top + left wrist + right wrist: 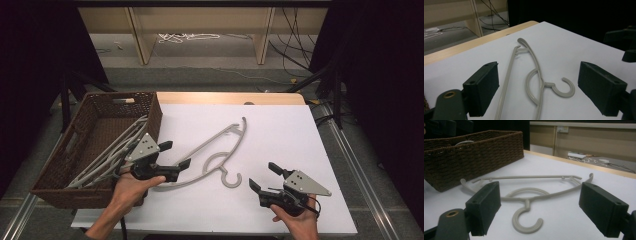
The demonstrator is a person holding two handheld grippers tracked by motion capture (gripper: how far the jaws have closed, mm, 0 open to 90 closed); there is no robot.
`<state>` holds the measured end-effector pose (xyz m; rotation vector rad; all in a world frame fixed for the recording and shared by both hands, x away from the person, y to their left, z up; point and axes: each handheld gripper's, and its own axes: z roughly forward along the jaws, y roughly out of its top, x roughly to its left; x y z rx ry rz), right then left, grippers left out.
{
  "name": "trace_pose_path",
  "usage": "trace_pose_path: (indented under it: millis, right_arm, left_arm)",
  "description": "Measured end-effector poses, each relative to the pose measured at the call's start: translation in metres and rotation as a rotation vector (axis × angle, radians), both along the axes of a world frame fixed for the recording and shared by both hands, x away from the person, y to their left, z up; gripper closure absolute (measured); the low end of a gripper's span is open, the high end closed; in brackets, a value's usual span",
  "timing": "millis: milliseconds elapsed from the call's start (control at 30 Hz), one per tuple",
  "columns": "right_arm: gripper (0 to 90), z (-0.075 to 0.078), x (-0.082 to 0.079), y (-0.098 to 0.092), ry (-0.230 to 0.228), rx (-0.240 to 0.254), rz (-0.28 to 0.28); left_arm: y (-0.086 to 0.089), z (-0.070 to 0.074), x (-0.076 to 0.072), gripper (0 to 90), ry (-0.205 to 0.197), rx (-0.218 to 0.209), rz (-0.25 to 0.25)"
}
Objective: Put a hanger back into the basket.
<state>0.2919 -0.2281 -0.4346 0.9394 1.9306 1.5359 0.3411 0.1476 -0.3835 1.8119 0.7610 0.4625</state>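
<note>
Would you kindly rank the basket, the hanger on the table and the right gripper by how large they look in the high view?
1. basket
2. hanger
3. right gripper, though it sits nearer the camera.

Light from overhead, even and soft. White table is the brightest surface in the high view, no glare on it. Black curtains either side go to pure dark, no detail. Faint short shadows under the hanger and under my left gripper. High view is soft overall, low resolution, edges slightly fuzzy.

My gripper views are dimmer, table reads bluish-grey. Near pads a little soft; hanger sharp. Background shelves and cables out of focus. Basket weave is crisp, its inside dark.
</note>
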Motion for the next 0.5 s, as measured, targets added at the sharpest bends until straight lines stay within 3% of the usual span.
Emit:
trace_pose_path:
  millis: [67, 100, 167, 200, 233, 500]
  right_arm:
    - [18.5, 0.000, 0.000, -0.001, 0.018, 0.014, 0.003]
    - [18.5, 0.001, 0.001, -0.002, -0.011, -0.002, -0.002]
    - [18.5, 0.001, 0.000, 0.000, 0.002, 0.023, 0.008]
    - [18.5, 0.001, 0.000, -0.001, -0.016, 0.008, 0.001]
    - [18.5, 0.002, -0.002, -0.001, 0.005, 0.009, 0.000]
    - [18.4, 0.002, -0.002, 0.001, 0.003, -0.004, 0.013]
  left_arm:
    - [-0.005, -0.008, -0.001, 16.9, 0.010, 0.015, -0.001]
    - [-0.008, -0.011, -0.001, 16.9, 0.016, 0.023, -0.009]
    - [-0.014, -0.019, -0.003, 16.9, 0.023, 0.038, -0.020]
    - [-0.016, -0.022, -0.003, 17.1, 0.023, 0.053, -0.034]
    - [-0.018, -0.025, -0.004, 17.9, 0.028, 0.058, -0.039]
    - [-0.033, -0.045, -0.006, 20.5, 0.063, 0.154, -0.058]
